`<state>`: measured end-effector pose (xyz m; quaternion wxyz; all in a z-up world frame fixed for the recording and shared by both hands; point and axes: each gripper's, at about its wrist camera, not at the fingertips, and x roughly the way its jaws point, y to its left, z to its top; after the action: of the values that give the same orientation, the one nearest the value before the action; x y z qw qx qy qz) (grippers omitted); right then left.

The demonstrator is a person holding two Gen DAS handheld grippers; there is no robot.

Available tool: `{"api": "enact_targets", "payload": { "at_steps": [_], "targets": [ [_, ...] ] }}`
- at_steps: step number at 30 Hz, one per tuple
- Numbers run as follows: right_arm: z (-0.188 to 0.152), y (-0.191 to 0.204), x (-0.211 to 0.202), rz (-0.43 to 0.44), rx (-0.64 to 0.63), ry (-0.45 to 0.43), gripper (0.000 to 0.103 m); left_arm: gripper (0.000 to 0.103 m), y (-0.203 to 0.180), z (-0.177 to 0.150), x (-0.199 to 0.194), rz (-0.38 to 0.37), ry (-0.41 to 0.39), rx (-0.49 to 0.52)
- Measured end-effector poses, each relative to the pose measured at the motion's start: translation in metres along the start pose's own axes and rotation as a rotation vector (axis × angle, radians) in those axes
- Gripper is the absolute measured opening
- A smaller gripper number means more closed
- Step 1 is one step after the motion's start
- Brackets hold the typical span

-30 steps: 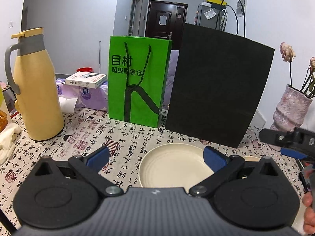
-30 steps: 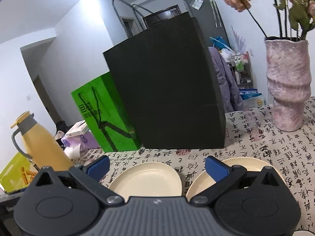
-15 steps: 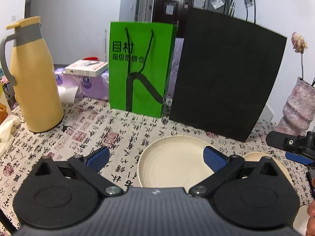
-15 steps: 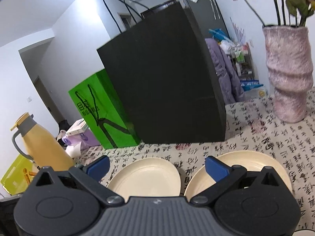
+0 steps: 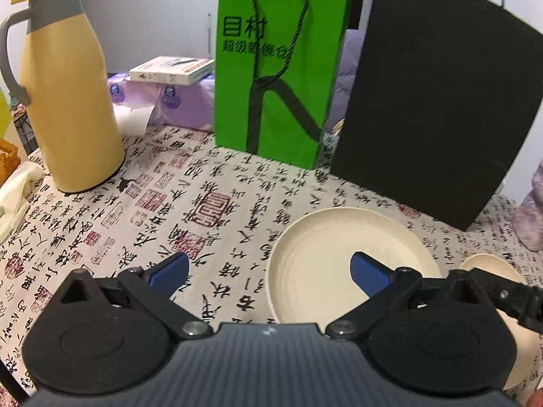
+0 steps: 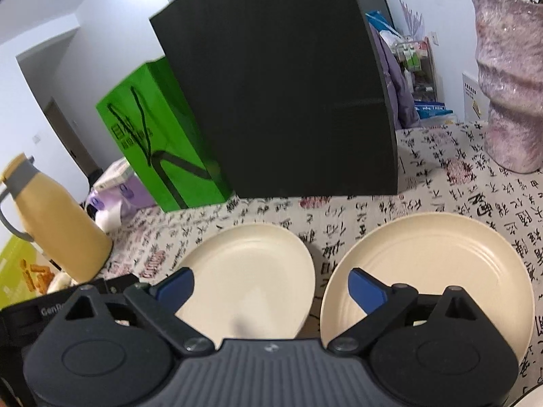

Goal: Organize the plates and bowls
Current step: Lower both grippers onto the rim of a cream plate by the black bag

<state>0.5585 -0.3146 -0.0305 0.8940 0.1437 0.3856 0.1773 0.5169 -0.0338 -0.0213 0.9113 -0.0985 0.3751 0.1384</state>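
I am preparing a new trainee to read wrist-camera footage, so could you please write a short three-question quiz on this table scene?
1. True or false: the right gripper is clamped on a plate.
2. Which stands directly left of the black bag in the right wrist view? A) pink vase B) green bag C) yellow jug
3. How many cream plates lie in front of the right gripper in the right wrist view?

Key
1. False: its jaws stand open with nothing between them, above the gap between the plates.
2. B, the green bag.
3. Two: the left plate and the right plate, side by side, apart.
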Motion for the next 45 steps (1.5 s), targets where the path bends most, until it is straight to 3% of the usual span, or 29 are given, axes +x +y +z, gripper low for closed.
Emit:
{"api": "enact_targets", "payload": {
  "at_steps": [6,22,30,45],
  "targets": [
    [-0.003,0.0,0.008,-0.013,0.003,0.03,0.096,0.103,0.007,-0.001,0.017,0.028,0.044,-0.016],
    [-0.009,0.005,0.021,-0.026,-0.006,0.089,0.092,0.103,0.018,-0.007,0.033,0.016,0.072,-0.015],
    [-0.01,0.004,0.026,0.008,0.01,0.132,0.091,0.102,0.023,-0.007,0.039,-0.003,0.097,-0.016],
    [-0.012,0.008,0.036,-0.051,0.024,0.145,0.09,0.102,0.043,0.006,0.029,-0.055,0.084,0.006]
  ]
}}
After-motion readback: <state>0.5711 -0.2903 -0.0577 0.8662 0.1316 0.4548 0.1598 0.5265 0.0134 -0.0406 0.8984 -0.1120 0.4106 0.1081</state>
